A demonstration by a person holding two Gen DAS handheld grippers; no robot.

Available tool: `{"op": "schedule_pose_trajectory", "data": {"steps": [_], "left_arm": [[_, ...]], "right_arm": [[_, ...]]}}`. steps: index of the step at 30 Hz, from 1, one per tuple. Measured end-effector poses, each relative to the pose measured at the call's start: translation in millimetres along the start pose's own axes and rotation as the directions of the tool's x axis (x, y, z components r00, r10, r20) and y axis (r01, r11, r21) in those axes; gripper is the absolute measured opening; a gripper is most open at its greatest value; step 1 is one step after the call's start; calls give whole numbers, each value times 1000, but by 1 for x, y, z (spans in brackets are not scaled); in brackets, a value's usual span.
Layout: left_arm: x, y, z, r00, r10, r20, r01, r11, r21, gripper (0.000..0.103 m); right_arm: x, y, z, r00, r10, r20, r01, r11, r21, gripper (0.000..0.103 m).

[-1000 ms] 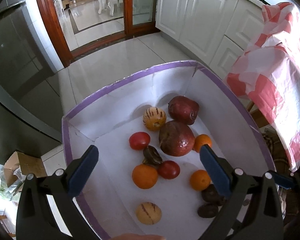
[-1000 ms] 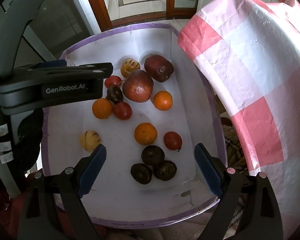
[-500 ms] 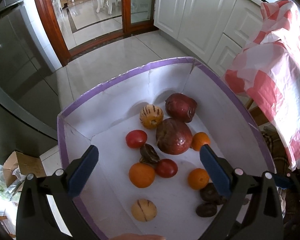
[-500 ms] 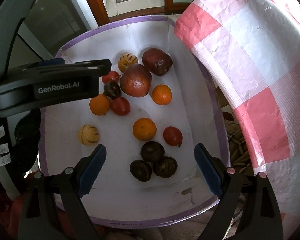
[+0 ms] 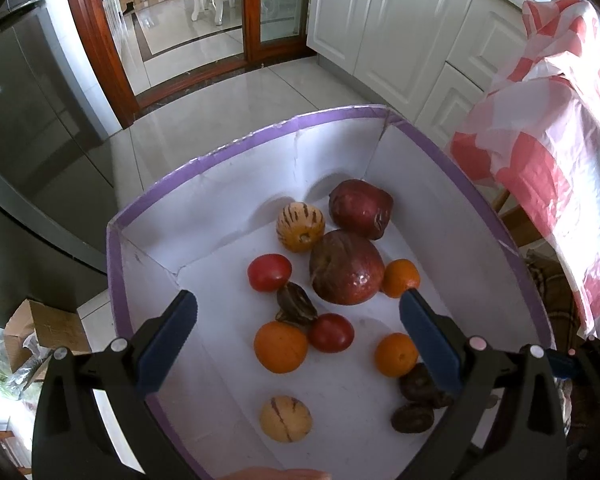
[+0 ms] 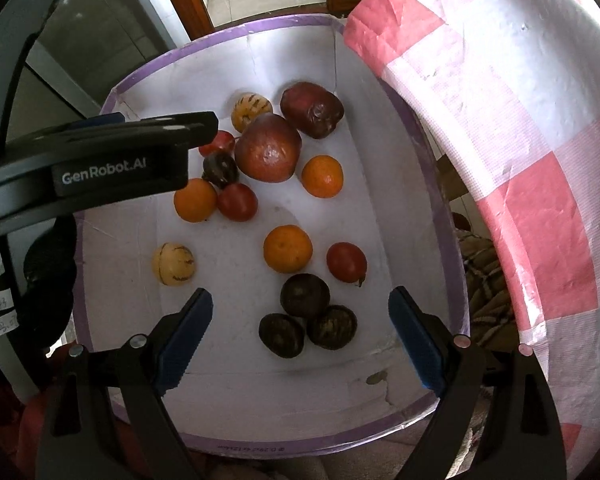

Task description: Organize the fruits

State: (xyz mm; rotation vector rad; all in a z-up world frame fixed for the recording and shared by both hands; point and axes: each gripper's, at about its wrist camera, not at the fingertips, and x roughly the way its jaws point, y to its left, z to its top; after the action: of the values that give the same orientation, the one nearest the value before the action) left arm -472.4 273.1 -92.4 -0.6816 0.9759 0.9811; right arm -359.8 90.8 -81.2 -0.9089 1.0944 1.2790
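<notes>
above the white box [image 6: 404, 128] with the purple rim i have both grippers, and both are empty. my left gripper [image 5: 298, 322] has its jaws spread wide and touches no fruit; below its gap, in the left wrist view, lie an orange [image 5: 281, 346], a red tomato [image 5: 331, 332] and a dark wrinkled fruit [image 5: 295, 303]. my right gripper [image 6: 300, 318] is also wide apart and holds nothing; three dark fruits [image 6: 305, 295] sit together between its blue pads [image 6: 185, 340]. all fruits lie on the box floor: two big red pomegranates [image 6: 269, 153] touching at the far side, two striped yellow melons [image 6: 174, 264] well apart. a pink checked cloth [image 6: 500, 120] hangs beside the box.
</notes>
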Motion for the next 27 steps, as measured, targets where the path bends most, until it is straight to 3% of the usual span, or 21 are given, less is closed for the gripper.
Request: {"op": "schedule_pose_trajectory", "data": {"steps": [27], "left_arm": [[4,6,2,1000,0,-31,0,1000,-19,101]], "right_arm": [[2,-1,-3,1000,3,-5,-3,1000,0,87]]}}
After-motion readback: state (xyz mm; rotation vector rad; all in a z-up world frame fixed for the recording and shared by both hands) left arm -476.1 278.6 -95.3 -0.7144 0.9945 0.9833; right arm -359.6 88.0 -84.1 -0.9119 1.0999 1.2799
